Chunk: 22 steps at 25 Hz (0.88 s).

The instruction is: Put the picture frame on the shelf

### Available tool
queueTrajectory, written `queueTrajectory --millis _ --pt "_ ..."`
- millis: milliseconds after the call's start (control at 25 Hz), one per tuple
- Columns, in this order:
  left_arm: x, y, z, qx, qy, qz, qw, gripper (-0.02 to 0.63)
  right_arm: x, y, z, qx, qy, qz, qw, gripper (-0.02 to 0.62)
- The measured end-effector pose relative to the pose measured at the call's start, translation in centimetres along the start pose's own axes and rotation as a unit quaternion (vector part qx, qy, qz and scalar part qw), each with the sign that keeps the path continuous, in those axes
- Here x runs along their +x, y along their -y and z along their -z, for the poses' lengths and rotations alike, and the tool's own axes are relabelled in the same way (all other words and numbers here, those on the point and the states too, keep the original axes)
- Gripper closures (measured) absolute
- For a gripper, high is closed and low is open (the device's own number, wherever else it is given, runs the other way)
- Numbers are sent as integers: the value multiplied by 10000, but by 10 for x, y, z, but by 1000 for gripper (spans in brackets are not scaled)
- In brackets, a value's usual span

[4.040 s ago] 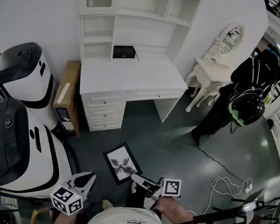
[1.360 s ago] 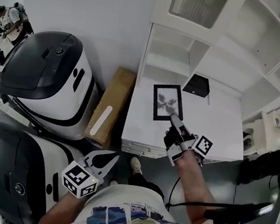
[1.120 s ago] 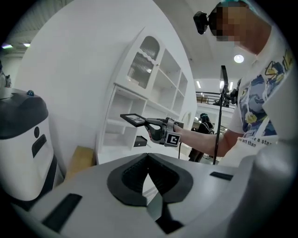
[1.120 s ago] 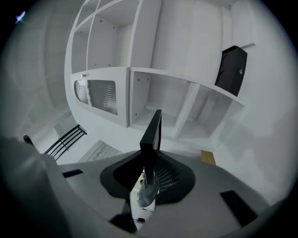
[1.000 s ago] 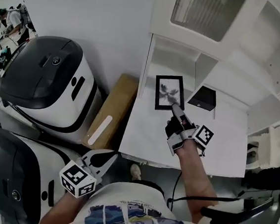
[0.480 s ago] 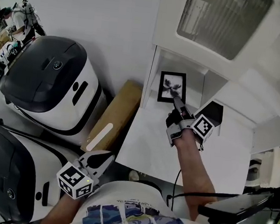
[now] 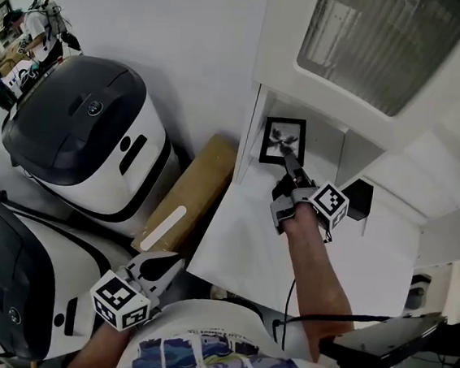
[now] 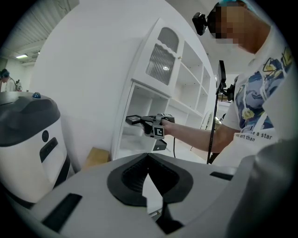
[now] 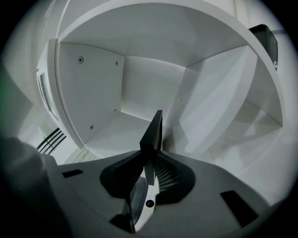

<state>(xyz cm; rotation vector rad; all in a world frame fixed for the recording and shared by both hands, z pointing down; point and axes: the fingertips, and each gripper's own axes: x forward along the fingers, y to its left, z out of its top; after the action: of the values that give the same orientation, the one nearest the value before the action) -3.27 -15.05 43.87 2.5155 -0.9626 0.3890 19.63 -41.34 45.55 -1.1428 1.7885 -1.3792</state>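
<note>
The black picture frame with a dark flower print is held upright inside the lower left cubby of the white shelf unit. My right gripper is shut on its lower edge, my arm stretched over the desk top. In the right gripper view the frame shows edge-on between the pads of the right gripper, with the cubby's walls around it. Whether it touches the cubby floor is unclear. My left gripper hangs low beside my body, its jaw tips meeting with nothing between them.
Two large black-and-white machines stand at the left, with a brown cardboard box between them and the desk. A small black box sits on the desk right of my arm. A glass-fronted cabinet door juts out above the cubby.
My right gripper has carried the frame up from the floor, over the desk and into the lower left cubby. The left gripper has stayed low at my side.
</note>
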Motion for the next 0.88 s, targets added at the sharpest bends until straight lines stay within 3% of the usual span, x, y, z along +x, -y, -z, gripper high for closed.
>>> queueTrajectory --millis 400,600,880 --pt "17 -3 -4 -73 -89 -13 9999 592 18 2 -2 -961 -289 416 9941 503" --pt "27 0 -6 -40 -134 60 9999 592 19 1 -1 -1952 -670 817 9751 484" --pt "35 3 -3 -10 -228 152 9996 592 18 5 6 -2544 -1370 1055 9515 444"
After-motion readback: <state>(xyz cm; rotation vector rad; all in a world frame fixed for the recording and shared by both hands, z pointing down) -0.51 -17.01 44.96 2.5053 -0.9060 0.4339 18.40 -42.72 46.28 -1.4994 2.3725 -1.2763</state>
